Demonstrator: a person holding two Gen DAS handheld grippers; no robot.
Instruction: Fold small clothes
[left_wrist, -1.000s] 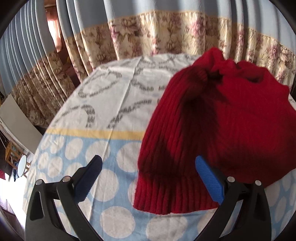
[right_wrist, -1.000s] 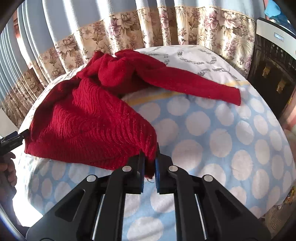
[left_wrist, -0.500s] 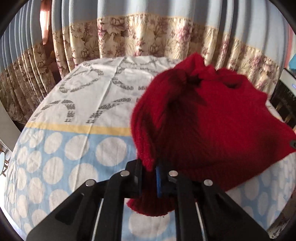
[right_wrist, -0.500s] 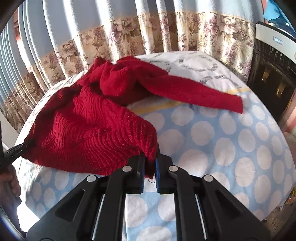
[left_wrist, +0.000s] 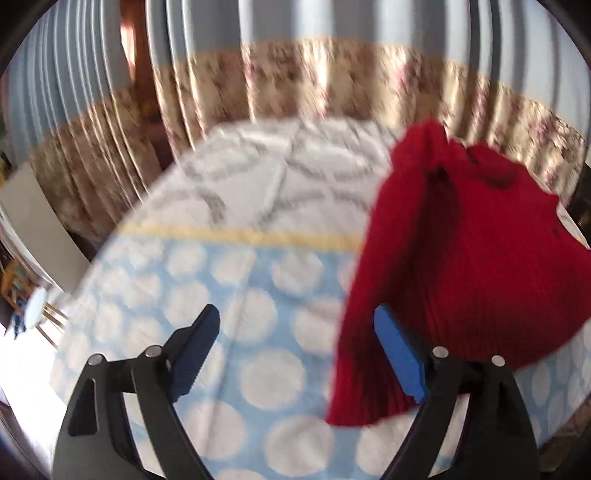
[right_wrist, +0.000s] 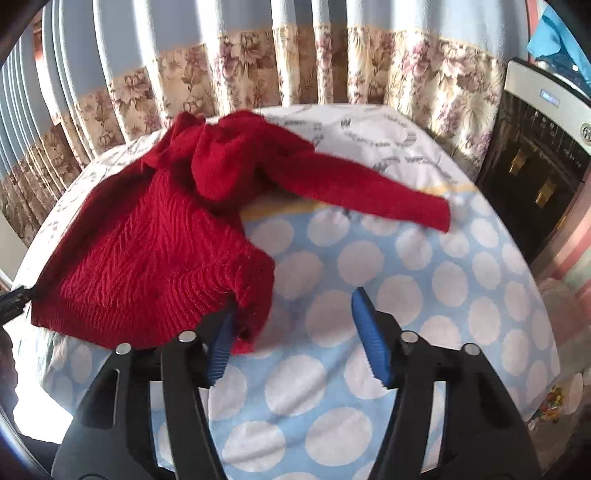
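A small red knitted sweater (right_wrist: 155, 254) lies on the table with one sleeve (right_wrist: 369, 192) stretched to the right. My right gripper (right_wrist: 295, 332) is open; the sweater's hem corner rests against its left fingertip. In the left wrist view the sweater (left_wrist: 472, 266) fills the right side, blurred by motion. My left gripper (left_wrist: 299, 350) is open, and the sweater's hem edge hangs just in front of its right fingertip (left_wrist: 399, 350).
The table wears a blue cloth with white dots (right_wrist: 443, 295), white and patterned at the far end. Blue and floral curtains (right_wrist: 295, 66) hang behind. A dark appliance (right_wrist: 539, 166) stands at the right. The other gripper's tip (right_wrist: 13, 301) shows at the left edge.
Both grippers were shut on the sweater's hem half a second ago and have now opened, letting it go. The left wrist view is blurred as that gripper moves.
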